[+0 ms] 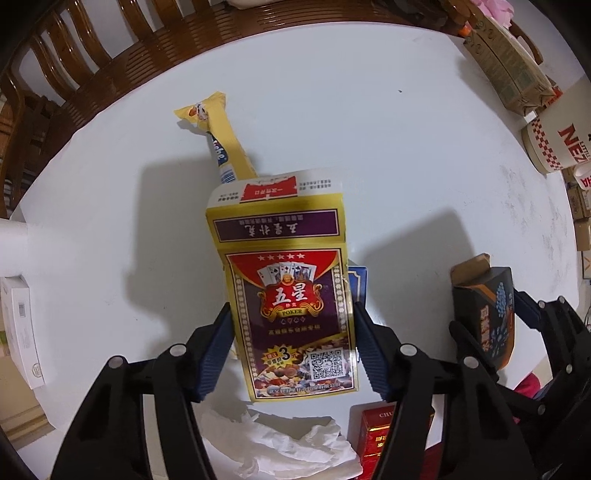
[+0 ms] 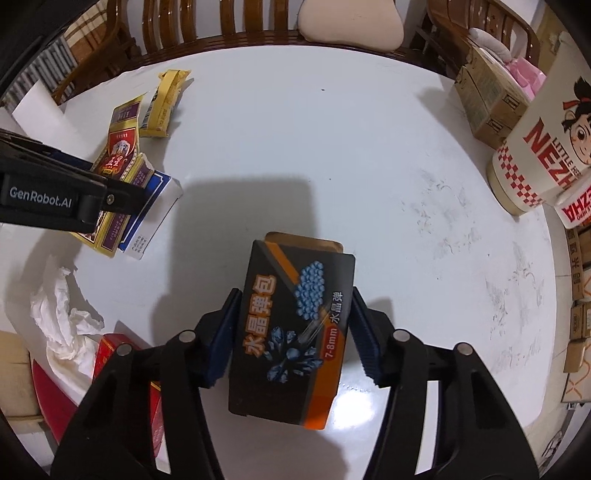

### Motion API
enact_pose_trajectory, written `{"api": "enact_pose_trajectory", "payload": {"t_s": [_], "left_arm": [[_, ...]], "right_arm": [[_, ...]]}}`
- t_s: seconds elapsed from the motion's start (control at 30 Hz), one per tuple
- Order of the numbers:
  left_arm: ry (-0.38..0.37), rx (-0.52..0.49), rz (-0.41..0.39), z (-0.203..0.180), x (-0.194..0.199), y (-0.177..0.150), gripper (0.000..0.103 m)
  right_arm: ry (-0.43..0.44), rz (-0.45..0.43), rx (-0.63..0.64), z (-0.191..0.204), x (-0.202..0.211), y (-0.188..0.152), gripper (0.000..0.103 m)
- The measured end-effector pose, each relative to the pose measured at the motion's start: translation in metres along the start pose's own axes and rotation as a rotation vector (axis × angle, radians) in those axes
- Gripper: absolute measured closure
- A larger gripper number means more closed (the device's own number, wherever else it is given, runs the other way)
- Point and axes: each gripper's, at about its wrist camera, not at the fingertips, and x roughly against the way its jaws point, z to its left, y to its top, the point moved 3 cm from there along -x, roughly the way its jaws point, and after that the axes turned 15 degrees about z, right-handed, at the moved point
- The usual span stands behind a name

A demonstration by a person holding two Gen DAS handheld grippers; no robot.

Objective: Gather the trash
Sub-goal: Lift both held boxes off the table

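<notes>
My left gripper (image 1: 291, 325) is shut on a yellow and red poker card box (image 1: 295, 295) with its top flap open, held above the white table (image 1: 369, 147). My right gripper (image 2: 293, 317) is shut on a black and orange box (image 2: 295, 325) with blue beads printed on it, also held above the table; it also shows in the left wrist view (image 1: 487, 314). A yellow snack wrapper (image 1: 221, 136) lies beyond the poker box. A crumpled white tissue (image 1: 291, 443) and a red box (image 1: 376, 435) lie near the front edge. A blue and white box (image 2: 155, 218) lies under the poker box.
A large Nezha paper bucket (image 2: 535, 147) and cardboard cartons (image 2: 484, 96) stand at the table's right. Wooden chairs (image 2: 221, 22) ring the far edge. A white box (image 1: 22, 325) sits at the left. The table's middle is bare.
</notes>
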Motion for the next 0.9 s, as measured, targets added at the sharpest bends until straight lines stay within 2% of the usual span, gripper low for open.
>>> {"api": "enact_pose_trajectory", "payload": {"t_s": [0.23, 0.47, 0.63, 0.9], "left_arm": [[-0.002, -0.014, -0.062, 0.003, 0.013, -0.014, 0.042], [0.008, -0.001, -0.128, 0.008, 0.041, -0.039, 0.042], [0.017, -0.006, -0.188, 0.014, 0.064, -0.073, 0.042], [0.024, -0.007, -0.312, 0.017, 0.104, -0.155, 0.042]], "right_arm": [[-0.013, -0.026, 0.024, -0.003, 0.01, -0.003, 0.047], [-0.043, -0.121, 0.049, -0.001, 0.059, -0.013, 0.047], [-0.057, -0.187, 0.085, 0.011, 0.097, -0.025, 0.047], [-0.041, -0.307, 0.173, 0.05, 0.164, -0.066, 0.047]]}}
